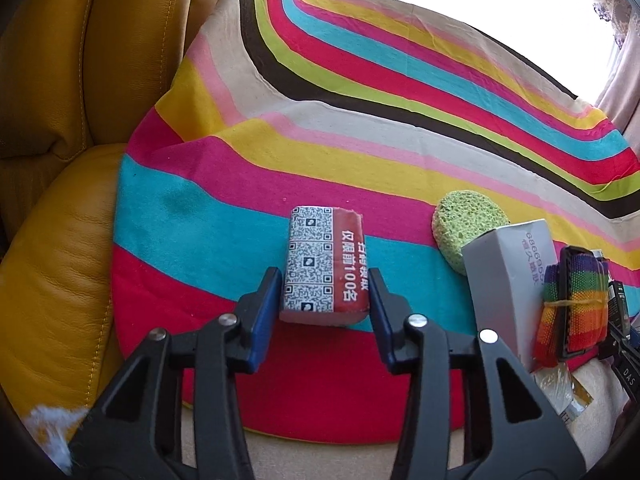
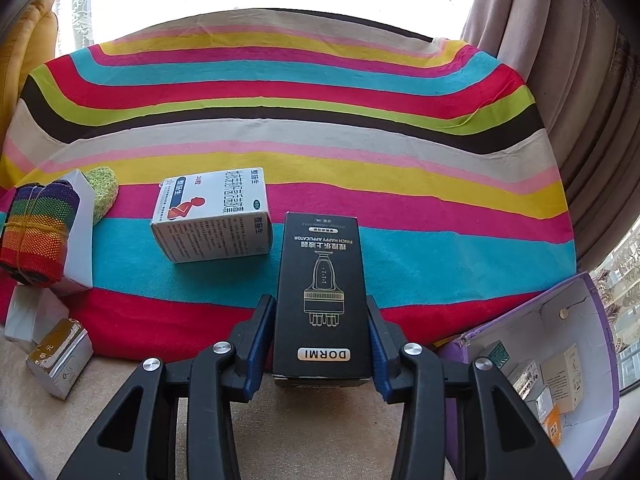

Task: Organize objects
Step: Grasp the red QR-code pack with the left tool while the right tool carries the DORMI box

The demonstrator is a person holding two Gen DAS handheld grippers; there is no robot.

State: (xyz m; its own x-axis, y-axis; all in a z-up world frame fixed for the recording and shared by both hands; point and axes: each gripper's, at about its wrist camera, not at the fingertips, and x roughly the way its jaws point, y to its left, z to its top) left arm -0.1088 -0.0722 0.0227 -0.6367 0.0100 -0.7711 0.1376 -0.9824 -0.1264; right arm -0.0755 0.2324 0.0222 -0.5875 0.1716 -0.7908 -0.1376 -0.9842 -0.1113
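Observation:
My left gripper has its blue pads against both sides of a small packet, red with a grey QR-code face, that stands on the striped cloth. My right gripper is shut on a tall black DORMI box, which lies along the fingers with its far end over the cloth. A purple storage box at the lower right lies open and holds several small cartons.
A green sponge, a grey carton and a rainbow woven roll sit to the right of the packet. A white medicine box lies left of the black box, and a gold-and-silver box near the front left. A yellow leather sofa borders the left.

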